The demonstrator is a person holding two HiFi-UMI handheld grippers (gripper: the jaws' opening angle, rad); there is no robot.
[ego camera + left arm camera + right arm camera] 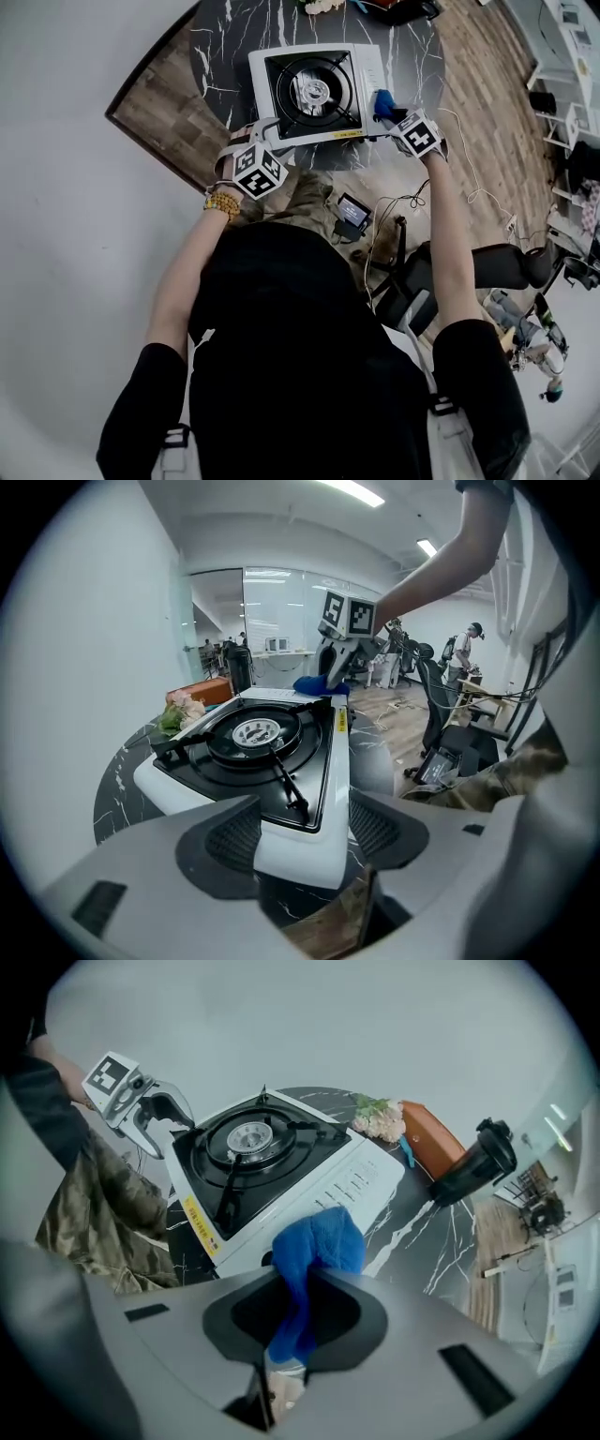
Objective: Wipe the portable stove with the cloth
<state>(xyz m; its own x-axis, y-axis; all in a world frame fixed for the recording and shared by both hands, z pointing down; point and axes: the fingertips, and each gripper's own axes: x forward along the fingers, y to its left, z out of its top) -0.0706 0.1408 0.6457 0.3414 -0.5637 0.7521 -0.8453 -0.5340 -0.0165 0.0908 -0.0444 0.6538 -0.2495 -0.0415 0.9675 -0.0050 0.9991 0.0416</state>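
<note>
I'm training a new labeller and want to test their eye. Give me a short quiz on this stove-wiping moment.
1. What does the right hand-held gripper pinch? A a blue cloth, B a sponge, C nothing.
2. True or false: the stove stands on a metal cart.
3. Fill in: the stove's near corner lies between the jaws of the ___ hand-held gripper.
Key: 1 A. 2 False, it stands on the dark table. 3 The left hand-held gripper.
</note>
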